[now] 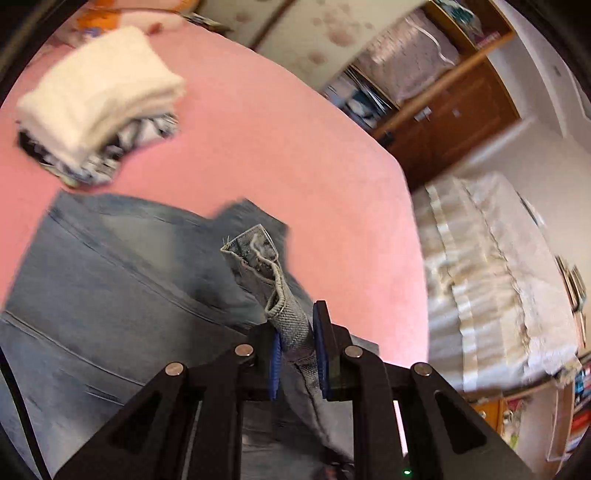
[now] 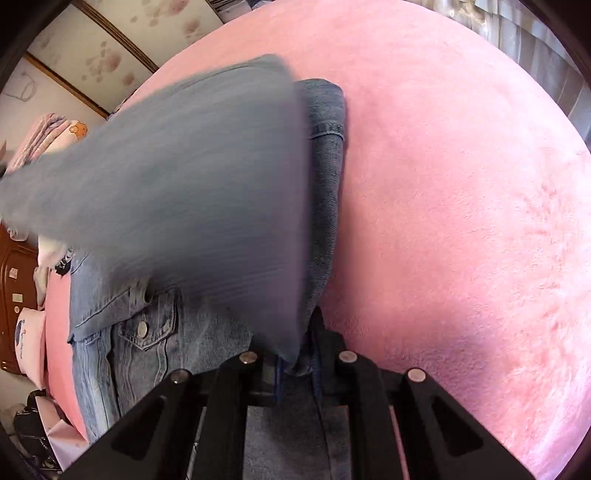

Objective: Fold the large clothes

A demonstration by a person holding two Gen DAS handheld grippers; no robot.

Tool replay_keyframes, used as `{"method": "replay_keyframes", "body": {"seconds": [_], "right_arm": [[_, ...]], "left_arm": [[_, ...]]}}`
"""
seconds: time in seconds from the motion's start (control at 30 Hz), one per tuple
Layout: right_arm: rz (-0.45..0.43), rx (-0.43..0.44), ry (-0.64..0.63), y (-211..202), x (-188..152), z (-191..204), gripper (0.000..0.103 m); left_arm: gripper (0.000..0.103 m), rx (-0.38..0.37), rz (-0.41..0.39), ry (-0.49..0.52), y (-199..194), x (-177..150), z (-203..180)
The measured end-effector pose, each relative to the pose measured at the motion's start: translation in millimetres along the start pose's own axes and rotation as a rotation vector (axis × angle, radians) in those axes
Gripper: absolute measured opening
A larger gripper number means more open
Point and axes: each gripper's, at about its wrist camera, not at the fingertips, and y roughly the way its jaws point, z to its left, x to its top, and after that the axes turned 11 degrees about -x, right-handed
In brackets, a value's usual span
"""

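While both tools pinch denim | left tool (image 1: pixel 297 349) shut on jacket (image 1: pixel 110 280) hem (blurred) | right tool (image 2: pixel 297 363) likewise | no legible writing

wall: floral paper (image 1: pixel 332 33) | wooden cabinet (image 1: pixel 461 122) | second bed, pale cover (image 1: pixel 491 280)

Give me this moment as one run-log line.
task: fold denim jacket | left gripper: shut on jacket edge, lifted | right gripper: shut on jacket | surface: pink bed cover | nearby: folded clothes stack

Faded blue denim jacket (image 2: pixel 147 332); pink bedspread (image 2: pixel 461 221)
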Motion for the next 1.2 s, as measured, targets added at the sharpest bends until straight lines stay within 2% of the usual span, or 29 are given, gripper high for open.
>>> {"method": "replay_keyframes", "body": {"seconds": [0.1,0.2,0.4,0.7,0.9,1.0,1.07,1.2], "right_arm": [[-0.015,-0.029,-0.001,-1.0,-1.3,5.1,0.012],[-0.021,-0.051,-0.015,0.3,-1.6,14.4,0.012],[-0.002,-0.089,-0.008,4.3,-0.2,22.3,0.010],[0.029,-0.127,-0.032,7.8,2.7,32.8,0.010],[0.044,-0.145,-0.038,8.0,2.9,34.8,0.011],[0.055,-0.150,-0.042,7.9,4.1,36.5,0.011],[0.063,-0.151,-0.043,9.2,5.5,38.2,0.011],[0.080,-0.156,-0.045,9.7,6.9,38.3,0.011]], "left_arm": [[0.012,0.065,0.009,-0.022,-17.1,5.9,37.0],[0.012,0.109,0.055,-0.055,-18.2,-4.0,73.4],[0.013,0.216,0.176,0.010,2.4,-33.8,125.2],[0.015,0.338,0.344,0.090,30.3,-68.3,165.8],[0.022,0.408,0.390,0.159,41.3,-84.2,172.2],[0.041,0.482,0.407,0.224,44.4,-87.2,168.3],[0.059,0.536,0.408,0.242,42.2,-86.8,167.1],[0.071,0.584,0.372,0.225,25.5,-81.8,155.4]]}}
